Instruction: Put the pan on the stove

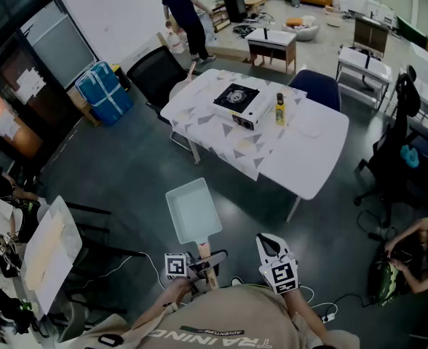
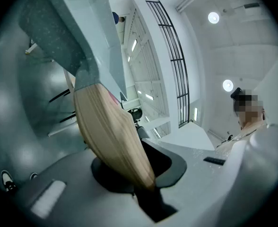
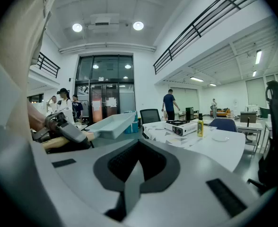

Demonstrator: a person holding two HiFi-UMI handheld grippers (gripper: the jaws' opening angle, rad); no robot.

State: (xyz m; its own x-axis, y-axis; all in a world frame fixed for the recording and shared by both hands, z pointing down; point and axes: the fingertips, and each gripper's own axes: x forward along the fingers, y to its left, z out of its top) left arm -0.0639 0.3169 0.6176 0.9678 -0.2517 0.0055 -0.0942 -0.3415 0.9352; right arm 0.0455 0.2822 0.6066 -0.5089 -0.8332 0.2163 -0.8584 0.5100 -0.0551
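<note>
Now left gripper (image 1: 202,259) pinches handle (image 2: 110,131) of pan (image 1: 192,211), which juts ahead; right gripper (image 1: 267,241) closed.

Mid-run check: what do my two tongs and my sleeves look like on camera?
The left tongs and the right tongs each carry a white cube printed with black square markers. The right pair's tips are white with dark edging. In the gripper views both bodies are pale grey around a dark recess. The shirt is beige with white lettering.
</note>
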